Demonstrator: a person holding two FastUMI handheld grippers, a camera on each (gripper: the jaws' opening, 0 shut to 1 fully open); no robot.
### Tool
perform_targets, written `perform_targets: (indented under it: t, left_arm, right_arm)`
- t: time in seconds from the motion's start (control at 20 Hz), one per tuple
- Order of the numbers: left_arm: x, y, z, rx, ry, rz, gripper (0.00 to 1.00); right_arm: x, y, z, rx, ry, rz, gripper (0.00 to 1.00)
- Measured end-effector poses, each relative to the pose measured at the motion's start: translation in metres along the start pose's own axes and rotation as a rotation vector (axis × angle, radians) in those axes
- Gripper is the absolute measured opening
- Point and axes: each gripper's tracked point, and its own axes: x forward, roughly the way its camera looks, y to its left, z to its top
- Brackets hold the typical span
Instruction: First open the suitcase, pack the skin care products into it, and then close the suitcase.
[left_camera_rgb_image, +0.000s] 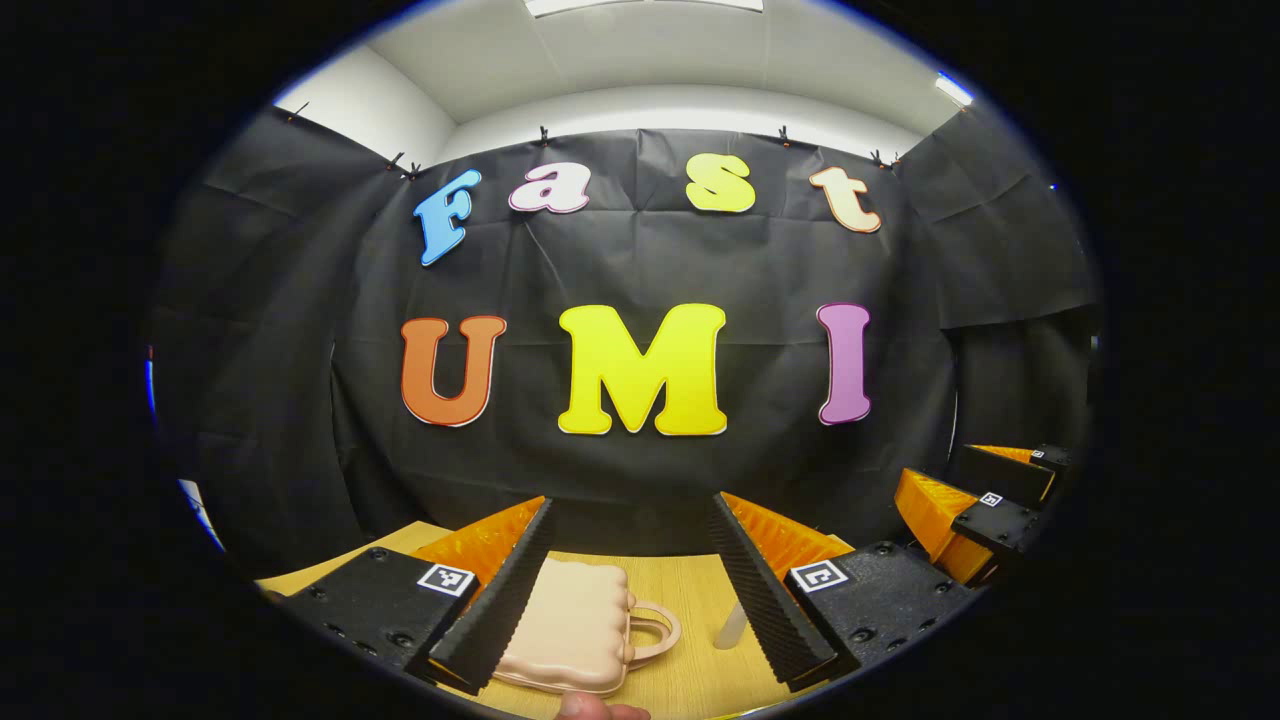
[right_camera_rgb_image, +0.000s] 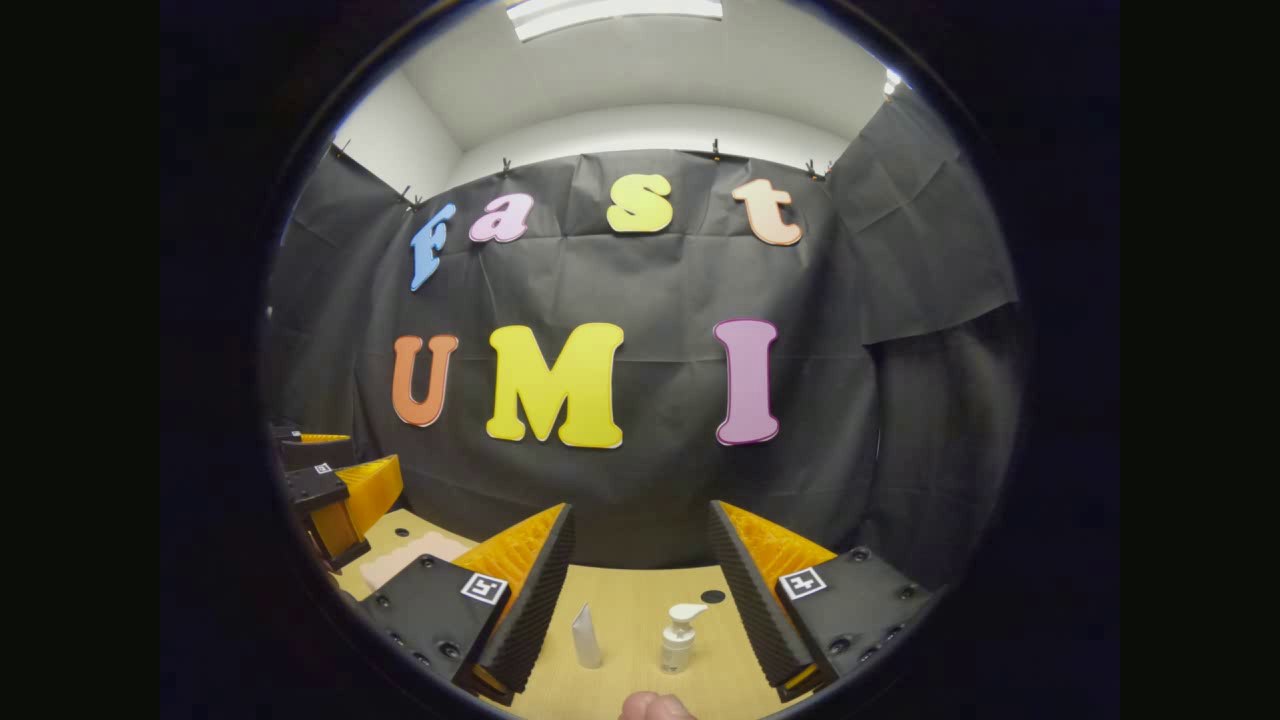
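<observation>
Left gripper view, suitcase (left_camera_rgb_image: 570, 628) partly hidden

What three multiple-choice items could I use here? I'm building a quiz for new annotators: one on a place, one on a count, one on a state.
1. Where does the suitcase lie in the left gripper view?
A. On the table, between the left gripper's fingers
B. Hanging on the wall
C. On the floor

2. How many skin care products stand between the right gripper's fingers in the right gripper view?
A. None
B. Two
C. Five

3. What state is the suitcase in?
A. Open, lid up
B. Closed
C. Open and packed

Answers:
1. A: the pink case rests on the wooden table, framed by the left gripper.
2. B: a white tube and a pump bottle stand ahead of the right gripper.
3. B: it lies flat with its lid down.
</observation>
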Motion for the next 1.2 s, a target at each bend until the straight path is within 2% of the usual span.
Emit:
perform_targets:
  t: [0.3,0.55,0.65,0.8,1.0,1.1,1.2]
  left_arm:
    - [0.0,-0.01,-0.012,0.015,0.029,-0.031,0.98]
    - [0.006,-0.027,-0.045,0.104,0.107,-0.128,0.98]
    - [0.006,-0.04,-0.069,0.141,0.166,-0.195,0.99]
    - [0.009,-0.05,-0.103,0.267,0.236,-0.243,0.99]
    - [0.021,-0.04,-0.153,0.543,0.34,-0.234,0.98]
    - [0.025,-0.043,-0.183,0.648,0.39,-0.258,0.97]
    - [0.029,-0.043,-0.21,0.74,0.437,-0.285,0.97]
  right_arm:
    - [-0.002,-0.004,-0.004,-0.002,0.006,-0.006,0.8]
    - [-0.002,-0.02,-0.018,-0.019,0.04,-0.014,0.79]
    - [-0.004,-0.038,-0.024,-0.036,0.057,-0.036,0.8]
    - [-0.007,-0.062,-0.035,-0.048,0.096,-0.061,0.8]
    - [-0.01,-0.093,-0.043,-0.066,0.125,-0.099,0.8]
    - [-0.011,-0.106,-0.049,-0.067,0.14,-0.118,0.77]
    - [-0.011,-0.115,-0.057,-0.07,0.161,-0.129,0.8]
